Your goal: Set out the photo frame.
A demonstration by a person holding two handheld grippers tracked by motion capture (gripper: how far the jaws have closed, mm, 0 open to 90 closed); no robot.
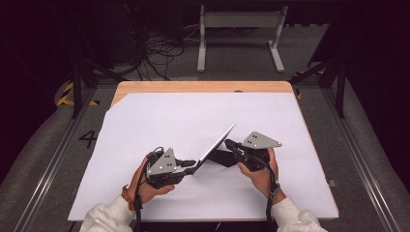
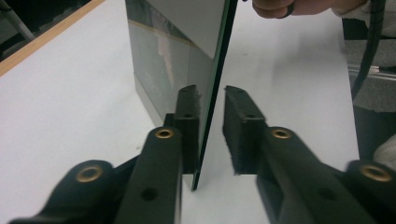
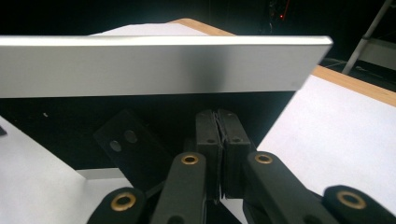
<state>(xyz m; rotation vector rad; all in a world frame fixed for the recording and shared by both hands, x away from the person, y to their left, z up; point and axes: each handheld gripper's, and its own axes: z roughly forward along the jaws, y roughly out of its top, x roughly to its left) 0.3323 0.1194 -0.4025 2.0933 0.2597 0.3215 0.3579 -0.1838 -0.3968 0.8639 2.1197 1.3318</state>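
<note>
A thin silver-edged panel with a glossy face stands tilted on the white sheet, its top corner pointing up and to the right. My left gripper is at its lower left corner. In the left gripper view the panel's edge runs between the jaws of the left gripper; the left pad lies against it and the right pad stands off with a gap. Behind the panel my right gripper is shut, pads together, beside the panel's black back stand and under the silver edge.
The white sheet covers a wooden table whose bare strip shows at the far edge. A white metal frame and cables lie on the floor beyond. The other hand shows past the panel in the left gripper view.
</note>
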